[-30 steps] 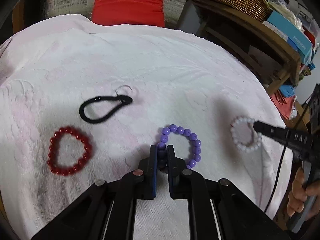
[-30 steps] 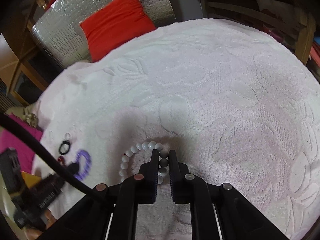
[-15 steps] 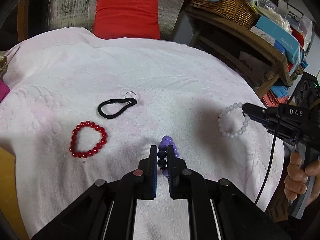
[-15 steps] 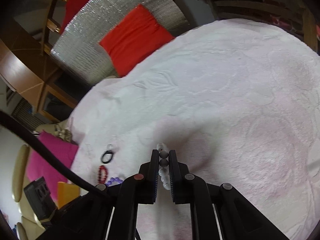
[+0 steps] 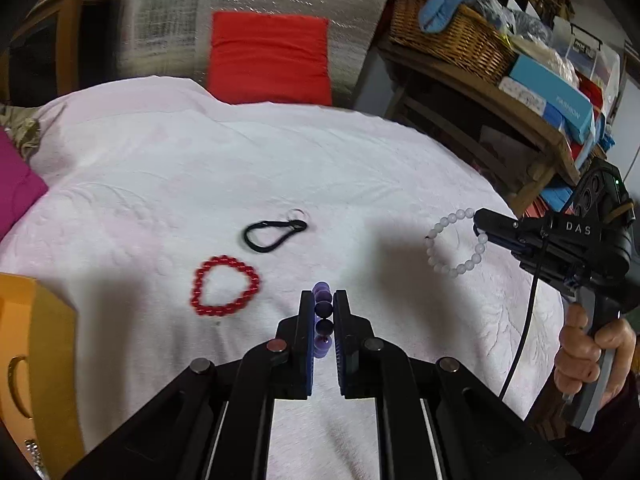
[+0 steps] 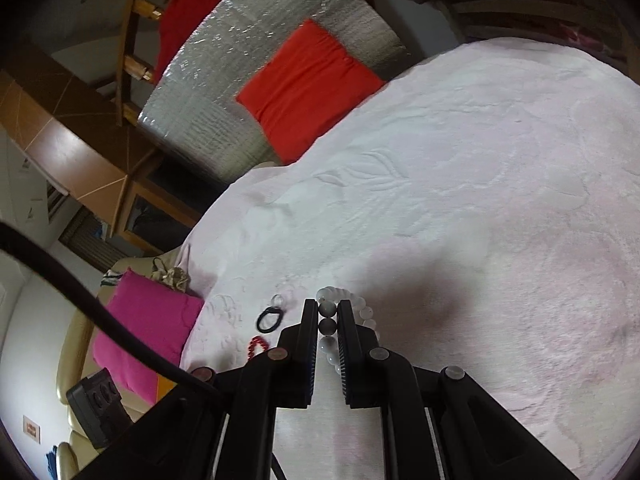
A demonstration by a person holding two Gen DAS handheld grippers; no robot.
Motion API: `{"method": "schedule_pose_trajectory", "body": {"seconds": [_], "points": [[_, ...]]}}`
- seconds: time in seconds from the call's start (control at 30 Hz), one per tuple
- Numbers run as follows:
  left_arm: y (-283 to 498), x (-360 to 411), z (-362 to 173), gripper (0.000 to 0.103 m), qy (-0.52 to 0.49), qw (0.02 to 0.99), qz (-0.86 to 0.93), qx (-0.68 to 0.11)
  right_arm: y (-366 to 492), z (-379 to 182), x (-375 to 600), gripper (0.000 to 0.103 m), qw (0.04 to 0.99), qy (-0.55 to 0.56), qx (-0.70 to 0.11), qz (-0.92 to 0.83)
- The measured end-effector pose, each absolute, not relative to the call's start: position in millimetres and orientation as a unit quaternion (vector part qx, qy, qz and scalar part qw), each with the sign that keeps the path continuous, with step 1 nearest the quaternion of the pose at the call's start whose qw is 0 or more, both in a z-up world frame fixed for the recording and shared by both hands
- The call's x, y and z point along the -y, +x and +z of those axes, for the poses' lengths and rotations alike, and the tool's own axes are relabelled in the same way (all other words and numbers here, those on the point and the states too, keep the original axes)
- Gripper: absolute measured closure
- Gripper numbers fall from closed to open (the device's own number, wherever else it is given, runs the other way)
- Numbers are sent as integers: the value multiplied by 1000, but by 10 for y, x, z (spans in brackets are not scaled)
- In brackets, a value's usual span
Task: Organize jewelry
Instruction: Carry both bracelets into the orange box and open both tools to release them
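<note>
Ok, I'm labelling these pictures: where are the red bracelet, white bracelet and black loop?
red bracelet (image 5: 225,291), left wrist view, bead ring.
white bracelet (image 5: 456,241), left wrist view, hanging beads.
black loop (image 5: 272,233), left wrist view, cord.

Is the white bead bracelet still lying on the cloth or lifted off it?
Lifted. The right gripper is shut on the white bead bracelet, whose loop hangs from it above the pink cloth.

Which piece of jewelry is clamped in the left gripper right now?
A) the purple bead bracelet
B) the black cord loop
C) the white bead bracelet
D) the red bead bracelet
A: purple beads of the purple bead bracelet sit pinched in the shut left gripper, while the right gripper holds the white bead bracelet.
</note>
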State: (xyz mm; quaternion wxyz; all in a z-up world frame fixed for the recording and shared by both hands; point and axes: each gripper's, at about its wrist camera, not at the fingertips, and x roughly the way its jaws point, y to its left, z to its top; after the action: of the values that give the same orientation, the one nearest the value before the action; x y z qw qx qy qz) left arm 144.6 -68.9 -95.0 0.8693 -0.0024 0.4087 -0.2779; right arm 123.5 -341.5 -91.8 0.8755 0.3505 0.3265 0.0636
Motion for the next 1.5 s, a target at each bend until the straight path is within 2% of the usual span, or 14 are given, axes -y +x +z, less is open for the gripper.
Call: {"method": "schedule_pose_trajectory", "body": {"seconds": [0.6,0.83,1.03,1.5], "points": [[1283,-653,-351,94,-77,922,-193,-326,1348,-627,2063,92,895,289,-288,180],[1294,-1302,-297,94,-86,938,-118,-313,1450,-522,1328,92,888,261,-289,245],[1396,-1752,-381,94,-90,943,-52,-315,1565,-533,705,92,874,239,-301,297],[1799,-2220,-1026,94,-109,907,14,-406,1878,-753,-188,92,866,176,-336,326]]}}
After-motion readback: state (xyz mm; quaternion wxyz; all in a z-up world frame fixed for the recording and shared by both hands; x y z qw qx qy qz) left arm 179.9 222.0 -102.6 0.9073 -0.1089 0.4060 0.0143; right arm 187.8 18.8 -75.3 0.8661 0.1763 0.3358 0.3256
